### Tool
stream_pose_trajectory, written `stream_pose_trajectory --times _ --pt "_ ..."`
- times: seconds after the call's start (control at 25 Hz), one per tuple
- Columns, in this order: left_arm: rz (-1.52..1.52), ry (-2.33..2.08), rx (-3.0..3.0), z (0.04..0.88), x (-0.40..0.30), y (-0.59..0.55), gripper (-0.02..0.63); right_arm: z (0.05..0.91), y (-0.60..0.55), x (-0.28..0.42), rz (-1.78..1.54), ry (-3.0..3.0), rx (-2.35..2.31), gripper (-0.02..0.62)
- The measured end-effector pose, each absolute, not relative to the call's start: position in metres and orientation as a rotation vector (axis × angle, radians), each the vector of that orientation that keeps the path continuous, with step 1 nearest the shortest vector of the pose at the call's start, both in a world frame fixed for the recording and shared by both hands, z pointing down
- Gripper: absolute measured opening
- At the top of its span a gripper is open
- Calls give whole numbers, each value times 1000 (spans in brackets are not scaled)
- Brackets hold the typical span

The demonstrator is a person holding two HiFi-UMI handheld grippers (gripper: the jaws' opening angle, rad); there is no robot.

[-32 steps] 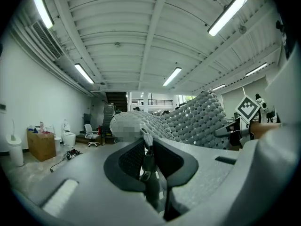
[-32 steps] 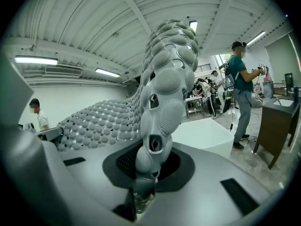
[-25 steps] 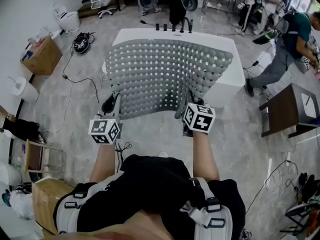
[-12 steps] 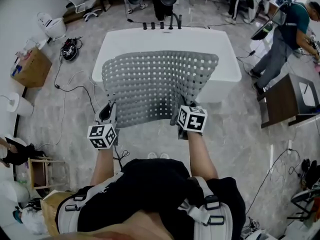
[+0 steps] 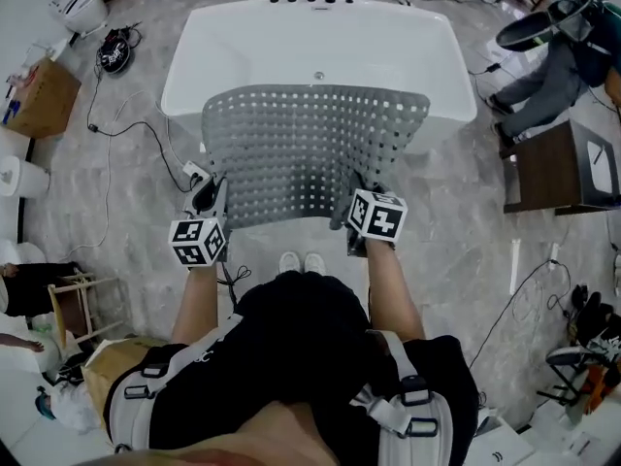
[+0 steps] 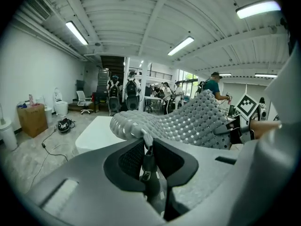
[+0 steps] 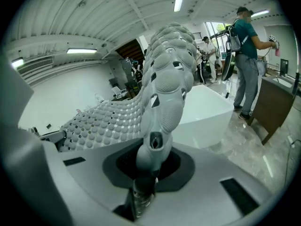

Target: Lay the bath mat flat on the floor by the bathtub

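A grey perforated bath mat point(image 5: 310, 149) hangs spread in the air between the two grippers, in front of the white bathtub point(image 5: 310, 47). My left gripper point(image 5: 209, 200) is shut on the mat's near left corner point(image 6: 146, 142). My right gripper point(image 5: 354, 194) is shut on the near right corner point(image 7: 155, 149), where the edge is bunched between the jaws. The far edge of the mat reaches over the tub's front rim. In the left gripper view the mat point(image 6: 183, 121) stretches across to the right gripper's marker cube point(image 6: 247, 106).
Grey marbled floor point(image 5: 456, 212) lies between the person's shoes point(image 5: 301, 261) and the tub. A cable and plug point(image 5: 189, 173) run at the left. A dark wooden table point(image 5: 563, 168) stands at the right, a cardboard box point(image 5: 39, 95) at the far left, and a person point(image 5: 563, 61) is behind.
The view has stepped closer to the tub, which now shows whole. The mat stays spread between both grippers, its far edge now over the tub's front rim.
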State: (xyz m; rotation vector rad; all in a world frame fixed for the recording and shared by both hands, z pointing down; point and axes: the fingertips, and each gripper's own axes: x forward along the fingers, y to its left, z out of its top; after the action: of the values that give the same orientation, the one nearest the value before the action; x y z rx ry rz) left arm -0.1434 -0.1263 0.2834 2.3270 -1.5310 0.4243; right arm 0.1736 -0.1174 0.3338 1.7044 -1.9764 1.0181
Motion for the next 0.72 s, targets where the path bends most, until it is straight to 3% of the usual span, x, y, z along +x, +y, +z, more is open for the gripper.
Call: stream_pose_trajectory --times 0.72 --pt "723 -1274 2099 563 -139 -158 58 616 -111 179 1351 -1635 1540 44"
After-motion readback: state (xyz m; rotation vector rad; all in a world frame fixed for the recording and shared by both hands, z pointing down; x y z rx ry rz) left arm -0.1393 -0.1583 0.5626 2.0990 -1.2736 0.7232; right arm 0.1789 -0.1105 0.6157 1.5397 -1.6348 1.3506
